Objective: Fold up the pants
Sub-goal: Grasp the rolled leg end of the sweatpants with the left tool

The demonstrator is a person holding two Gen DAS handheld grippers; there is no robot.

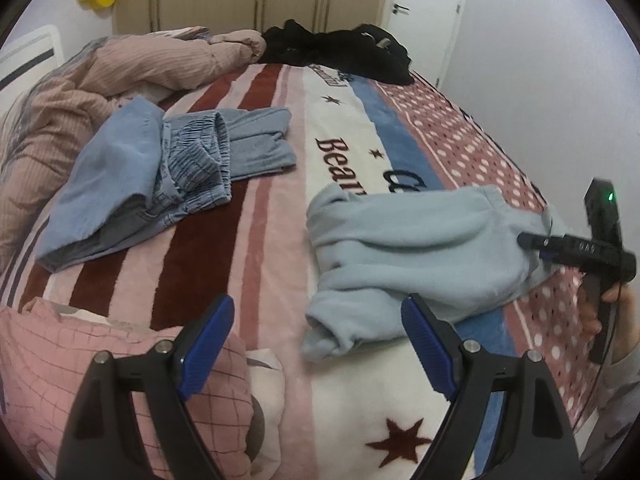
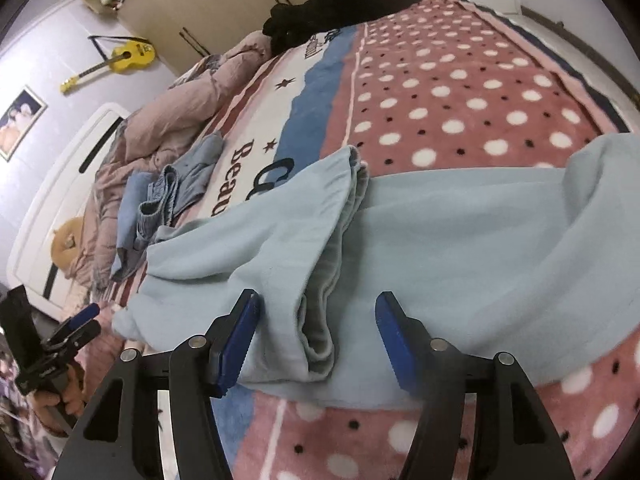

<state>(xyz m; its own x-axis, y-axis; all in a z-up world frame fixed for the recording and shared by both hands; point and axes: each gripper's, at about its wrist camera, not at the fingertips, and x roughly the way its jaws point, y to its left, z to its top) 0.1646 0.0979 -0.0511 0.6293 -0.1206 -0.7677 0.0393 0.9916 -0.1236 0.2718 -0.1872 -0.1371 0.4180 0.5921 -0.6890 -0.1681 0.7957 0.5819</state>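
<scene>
We have the pale blue pants (image 2: 400,232) doubled over once, still loose, on the near right of the blanket (image 2: 460,92), with tidier folds left, our right gripper (image 2: 316,344) half-open around their edge, left gripper (image 1: 316,344) wide and empty.

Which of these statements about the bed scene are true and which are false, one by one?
1. Light blue pants lie on the blanket. True.
2. The right tool is clamped on them. False: its fingers stand apart, pants edge loose between them.
3. The left tool is open and empty. True.
4. Black clothes lie at the bed's far end. True.
5. The guitar is red. False: it is yellow.
</scene>
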